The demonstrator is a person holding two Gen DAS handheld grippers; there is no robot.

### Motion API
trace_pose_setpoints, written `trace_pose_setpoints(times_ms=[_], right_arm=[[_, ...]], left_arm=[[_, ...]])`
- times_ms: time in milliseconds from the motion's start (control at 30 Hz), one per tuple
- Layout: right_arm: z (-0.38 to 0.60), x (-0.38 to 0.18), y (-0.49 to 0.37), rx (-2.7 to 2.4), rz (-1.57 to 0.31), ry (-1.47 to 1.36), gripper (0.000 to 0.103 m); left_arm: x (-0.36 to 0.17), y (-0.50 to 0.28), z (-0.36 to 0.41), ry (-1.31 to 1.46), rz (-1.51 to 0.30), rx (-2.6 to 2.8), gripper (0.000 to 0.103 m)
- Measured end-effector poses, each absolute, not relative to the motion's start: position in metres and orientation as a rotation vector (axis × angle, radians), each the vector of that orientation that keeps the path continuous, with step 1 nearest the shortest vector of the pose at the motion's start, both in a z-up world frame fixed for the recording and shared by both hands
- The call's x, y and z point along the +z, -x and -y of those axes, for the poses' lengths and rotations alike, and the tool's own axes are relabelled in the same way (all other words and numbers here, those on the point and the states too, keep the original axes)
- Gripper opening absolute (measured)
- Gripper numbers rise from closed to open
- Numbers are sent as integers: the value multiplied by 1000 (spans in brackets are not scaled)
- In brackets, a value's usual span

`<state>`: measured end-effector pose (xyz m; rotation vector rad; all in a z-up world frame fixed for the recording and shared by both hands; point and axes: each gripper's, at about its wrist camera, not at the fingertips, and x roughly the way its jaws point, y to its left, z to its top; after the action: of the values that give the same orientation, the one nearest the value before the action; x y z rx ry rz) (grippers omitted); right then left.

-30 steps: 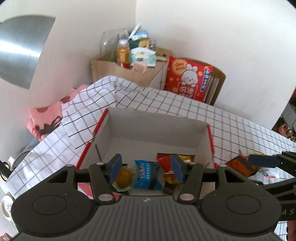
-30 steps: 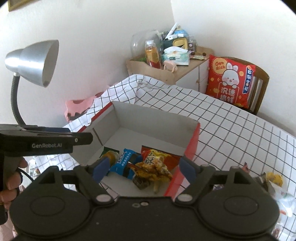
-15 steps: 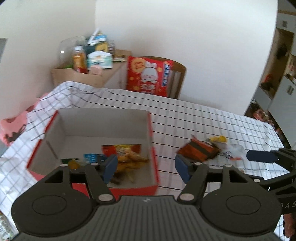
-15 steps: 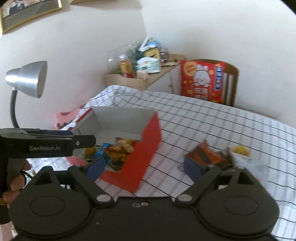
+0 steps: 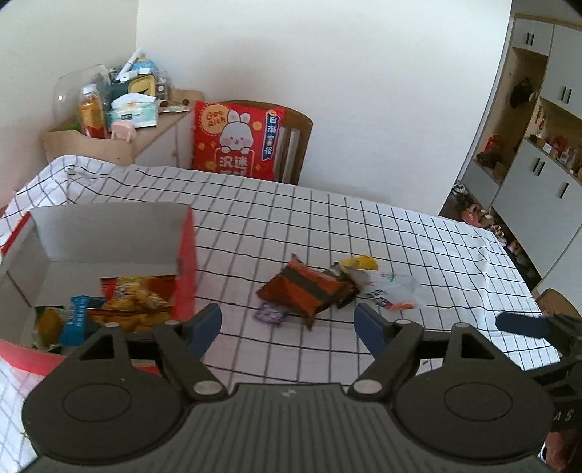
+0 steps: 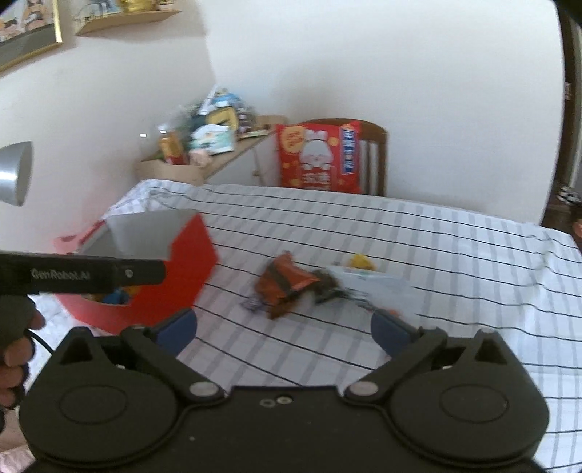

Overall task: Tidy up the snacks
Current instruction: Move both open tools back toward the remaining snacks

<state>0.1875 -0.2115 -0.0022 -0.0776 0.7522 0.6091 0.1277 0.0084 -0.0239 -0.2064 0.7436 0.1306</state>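
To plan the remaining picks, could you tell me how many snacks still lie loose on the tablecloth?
5, clustered right of the box: orange packet, purple candy, dark wrapper, yellow snack, white packet. Others may hide beneath.

This is a lived-in home, likely a dining corner. A table under a checked cloth (image 5: 327,218) fills the middle of the frame. Behind it stands a wooden chair (image 5: 296,145) with a red rabbit cushion (image 5: 236,140). At upper left sits a cluttered side cabinet (image 5: 109,145); at right, grey cupboards (image 5: 538,145) hold ornaments. Framed pictures (image 6: 25,32) hang upper left in the right wrist view.
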Motion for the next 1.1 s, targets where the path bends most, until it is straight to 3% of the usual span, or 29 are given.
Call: trace_pose_setpoints(times_ms=[500,1100], right_arm=[[257,-38,-226,535,-799,149,102],[254,-92,-274,600,-977,199,81]], left_arm=[[-54,-207,13,322,-869,248,80],[-100,-287,-20,586,-1029,401,80]])
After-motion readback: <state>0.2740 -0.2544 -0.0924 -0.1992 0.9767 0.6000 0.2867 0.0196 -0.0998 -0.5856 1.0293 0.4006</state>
